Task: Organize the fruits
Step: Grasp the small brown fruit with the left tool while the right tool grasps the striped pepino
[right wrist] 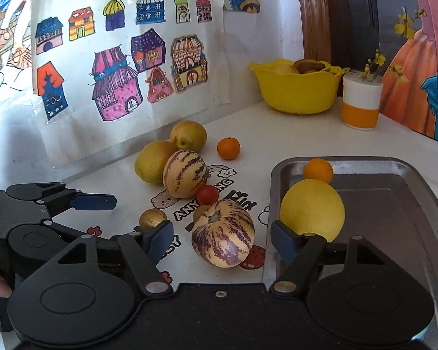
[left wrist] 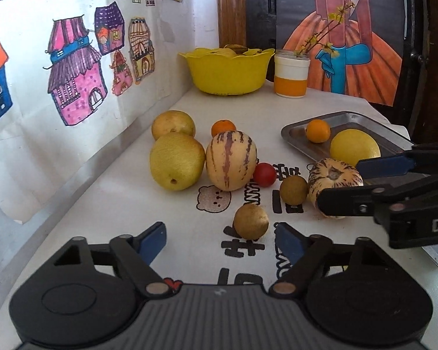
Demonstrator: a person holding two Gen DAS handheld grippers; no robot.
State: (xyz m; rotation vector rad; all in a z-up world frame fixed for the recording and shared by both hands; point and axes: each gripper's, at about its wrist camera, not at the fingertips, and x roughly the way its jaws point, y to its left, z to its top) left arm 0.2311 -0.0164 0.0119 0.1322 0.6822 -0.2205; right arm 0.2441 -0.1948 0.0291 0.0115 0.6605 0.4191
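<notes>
Your right gripper point(right wrist: 222, 240) is spread wide, its 2 fingers flanking the striped melon point(right wrist: 222, 233) lying just beside the metal tray point(right wrist: 394, 204), gripping nothing. Your left gripper point(left wrist: 219, 242) gapes empty near a small brown fruit point(left wrist: 250, 222).

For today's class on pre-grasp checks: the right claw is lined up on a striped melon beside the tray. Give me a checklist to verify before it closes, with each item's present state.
1. Right claw open: ok.
2. Striped melon between its fingers: ok.
3. Fingers touching the melon: cannot tell.
4. Free space on the metal tray beside the yellow melon and orange: ok.
5. Left claw open, clear of the melon: ok.
6. Small brown fruit just behind the melon may get nudged: not ok.
</notes>
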